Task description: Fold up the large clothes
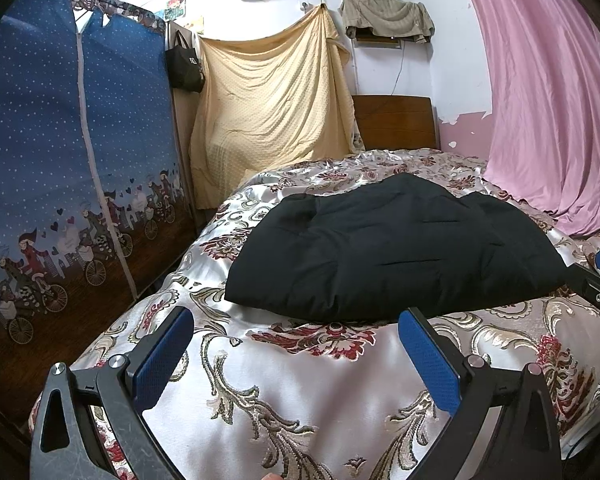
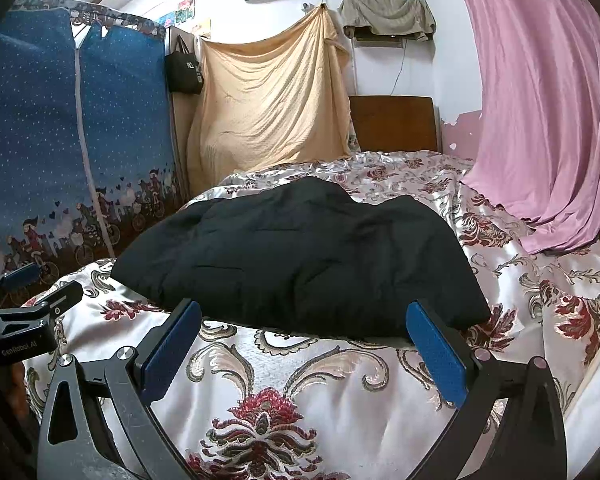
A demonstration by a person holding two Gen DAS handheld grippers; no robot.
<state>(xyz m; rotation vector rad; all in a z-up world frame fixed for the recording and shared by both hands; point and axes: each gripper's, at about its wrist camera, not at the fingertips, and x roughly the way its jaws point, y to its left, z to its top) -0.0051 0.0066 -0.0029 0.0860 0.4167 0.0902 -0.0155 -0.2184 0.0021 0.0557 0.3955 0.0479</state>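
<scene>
My left gripper (image 1: 296,354) stands wide open, its blue pads (image 1: 162,356) spread far apart with nothing between them and nothing touching them. It hangs above the near part of the bed, over the floral satin bedspread (image 1: 300,400), pointing toward the headboard (image 1: 394,122). My right gripper (image 2: 304,346) is likewise spread wide and empty, held level over the same bedspread and aimed the same way; its right fingertip sits just in front of the garment's near edge (whether it touches the fabric I cannot tell).

The black padded garment (image 1: 392,248) lies folded into a thick bundle on the middle of the bed, just beyond both sets of fingertips and gripped by neither. Each gripper shows at the edge of the other's view, side by side. A pink curtain (image 1: 548,92) drapes onto the bed at the right; a blue fabric wardrobe (image 1: 68,140) stands at the left.
</scene>
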